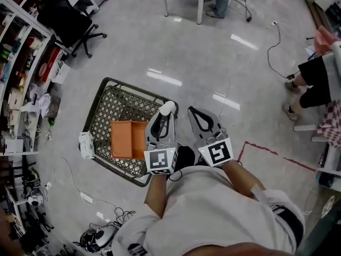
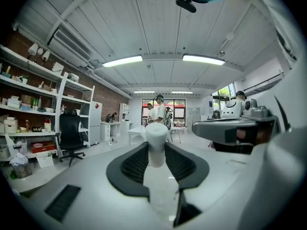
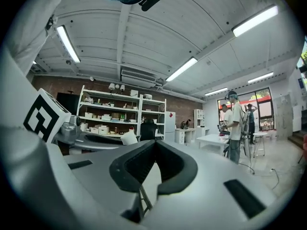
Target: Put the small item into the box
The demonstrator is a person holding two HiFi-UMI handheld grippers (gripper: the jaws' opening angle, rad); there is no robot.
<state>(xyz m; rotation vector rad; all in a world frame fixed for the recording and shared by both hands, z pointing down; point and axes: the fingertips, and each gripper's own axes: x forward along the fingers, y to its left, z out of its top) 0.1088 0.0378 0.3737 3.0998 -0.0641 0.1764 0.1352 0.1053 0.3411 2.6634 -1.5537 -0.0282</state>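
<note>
Pinching a small white cylinder (image 1: 168, 108) between its tips, the left tool (image 1: 164, 114) sits in the head view in line with the 2 o'clock corner of a wire-mesh cart basket (image 1: 100, 99) that stands on the grey floor. An open orange box (image 1: 128, 139) lies inside the basket, at 8 o'clock from the cylinder and apart from it. The right tool (image 1: 196, 112) is just beside the left one, at its 3 o'clock, with its jaws pressed together on nothing. A marker cube (image 1: 161, 160) with a black-and-white square pattern rides on the left tool. A white tag (image 1: 86, 144) hangs at the basket's 9 o'clock edge, its print too small to read. A red tape line (image 1: 266, 150) crosses the floor at 4 o'clock.

In the left gripper view, the left tool (image 2: 156, 151) clamps the white cylinder (image 2: 156, 137) upright between its dark pads, with the cylinder's rounded top standing above them. A black office chair (image 2: 70, 133) stands at 9 o'clock beside the shelves.

In the right gripper view, the right tool (image 3: 154, 146) has its jaws closed, tips touching, with nothing between them. At 9 o'clock the marker cube (image 3: 41, 116) shows its pattern, and the white cylinder (image 3: 128, 138) is just past it. A standing person (image 3: 235, 128) is at 3 o'clock beside a white tabletop (image 3: 216, 140).
</note>
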